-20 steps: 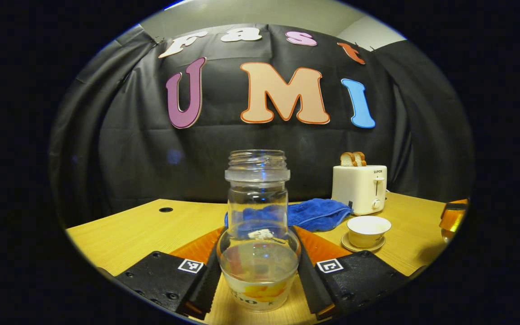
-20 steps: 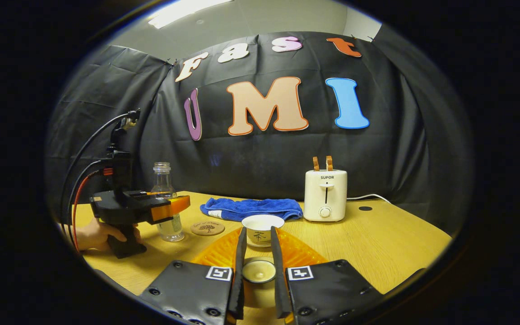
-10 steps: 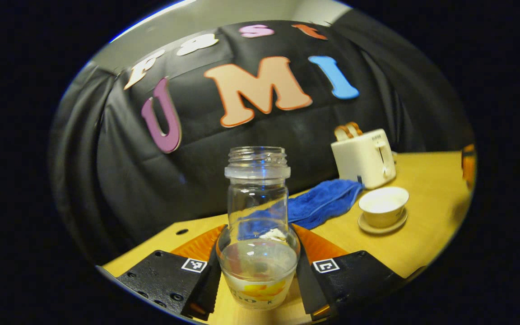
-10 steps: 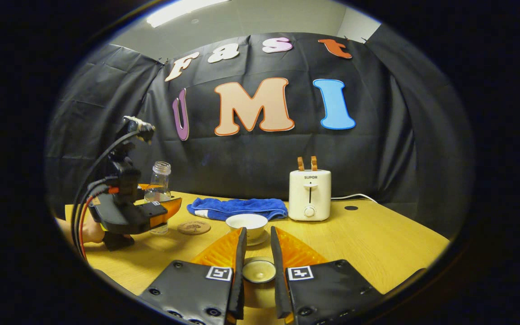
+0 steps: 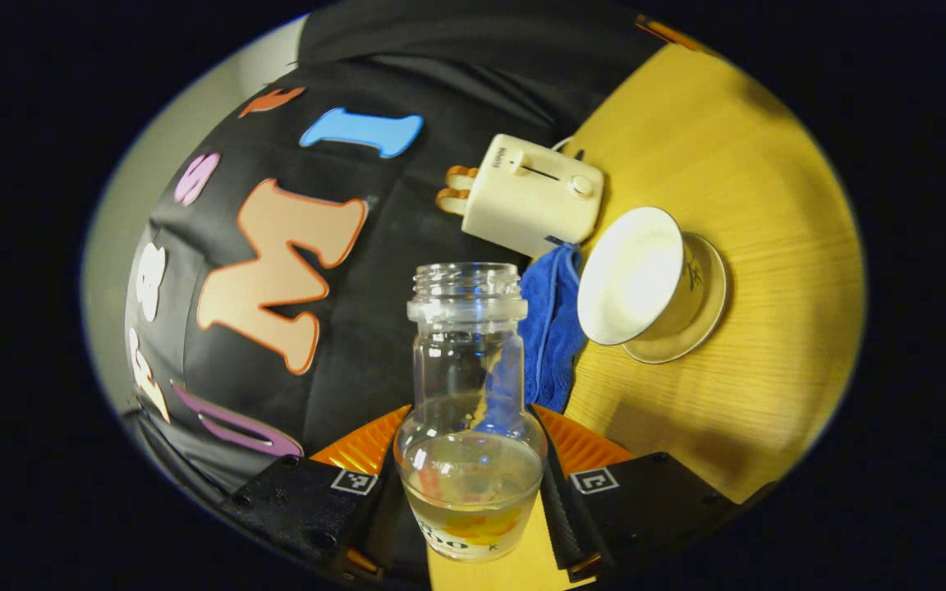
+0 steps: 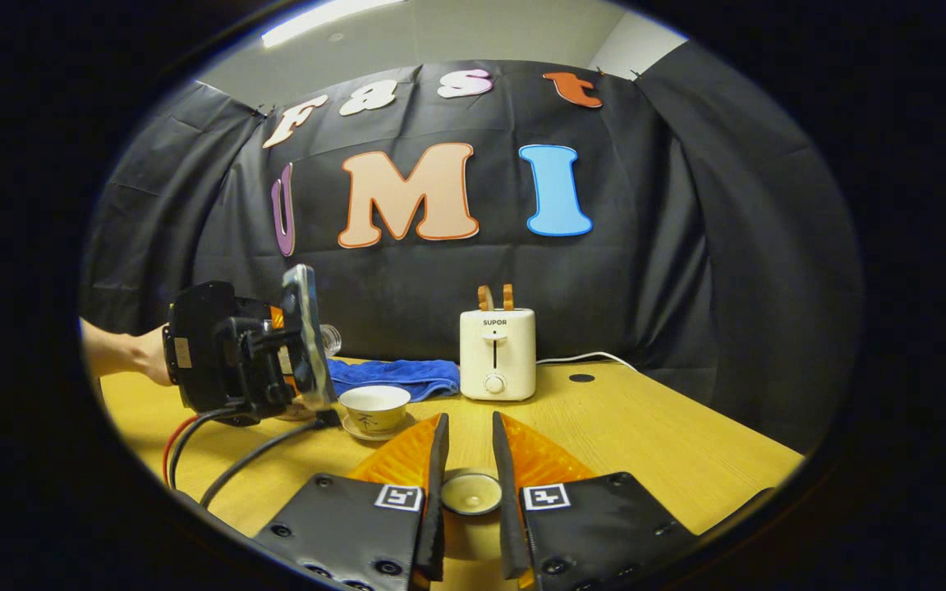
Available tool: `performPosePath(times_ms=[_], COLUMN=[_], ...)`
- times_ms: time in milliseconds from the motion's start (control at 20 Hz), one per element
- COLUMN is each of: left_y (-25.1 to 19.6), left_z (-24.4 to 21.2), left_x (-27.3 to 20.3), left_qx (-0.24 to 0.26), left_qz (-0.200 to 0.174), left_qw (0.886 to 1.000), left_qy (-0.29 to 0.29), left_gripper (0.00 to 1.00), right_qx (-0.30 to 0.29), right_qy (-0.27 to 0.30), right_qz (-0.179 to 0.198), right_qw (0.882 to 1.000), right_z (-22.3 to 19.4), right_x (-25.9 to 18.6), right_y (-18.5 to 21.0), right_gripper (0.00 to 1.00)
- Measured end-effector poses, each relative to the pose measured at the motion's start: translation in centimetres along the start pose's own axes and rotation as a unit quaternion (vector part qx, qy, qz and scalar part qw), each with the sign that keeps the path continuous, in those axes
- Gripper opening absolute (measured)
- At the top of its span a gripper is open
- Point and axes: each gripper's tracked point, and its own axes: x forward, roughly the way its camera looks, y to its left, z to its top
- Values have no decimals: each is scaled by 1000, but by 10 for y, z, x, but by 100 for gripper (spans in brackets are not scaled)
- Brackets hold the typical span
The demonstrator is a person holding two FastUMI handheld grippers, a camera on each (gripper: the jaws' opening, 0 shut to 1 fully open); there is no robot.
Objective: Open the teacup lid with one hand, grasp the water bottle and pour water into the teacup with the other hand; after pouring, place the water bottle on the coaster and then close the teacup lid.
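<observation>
Both tongs clenched: left tongs (image 5: 470, 492) on tilted water bottle (image 5: 468, 386), right tongs (image 6: 468, 492) on teacup lid (image 6: 470, 493).

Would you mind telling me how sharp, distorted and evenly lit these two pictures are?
Left gripper view: strongly rolled, table running up the right side; fisheye bends the toaster; water bottle sharp with small glints. Right gripper view: level and sharp; ceiling light glares at the top; teacup crisp, edges bowed.

A wooden table (image 6: 645, 443) bears a toaster (image 6: 497, 355), blue towel (image 6: 395, 376) and saucered teacup (image 6: 374, 409).
</observation>
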Motion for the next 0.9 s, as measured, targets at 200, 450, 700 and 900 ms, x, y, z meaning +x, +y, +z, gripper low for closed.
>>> performPosePath(times_ms=[200, 450, 700, 900], left_y=[-22, -42, -44, -41], left_z=[3, 5, 5, 10], left_x=[-4, -5, -5, -8], left_qx=[76, 146, 196, 230], left_qz=[-24, -44, -57, -56], left_qw=[997, 988, 978, 971], left_qy=[13, 21, 28, 31], left_gripper=[70, 70, 70, 70], right_qx=[-1, -1, -1, -1], right_qy=[-1, -1, -2, -2], right_qz=[0, 3, 3, 5], right_qw=[1000, 1000, 1000, 1000], right_z=[0, 0, 0, 0], right_x=[1, 0, -1, -1], right_y=[-1, -1, -1, 0], right_gripper=[30, 30, 30, 29])
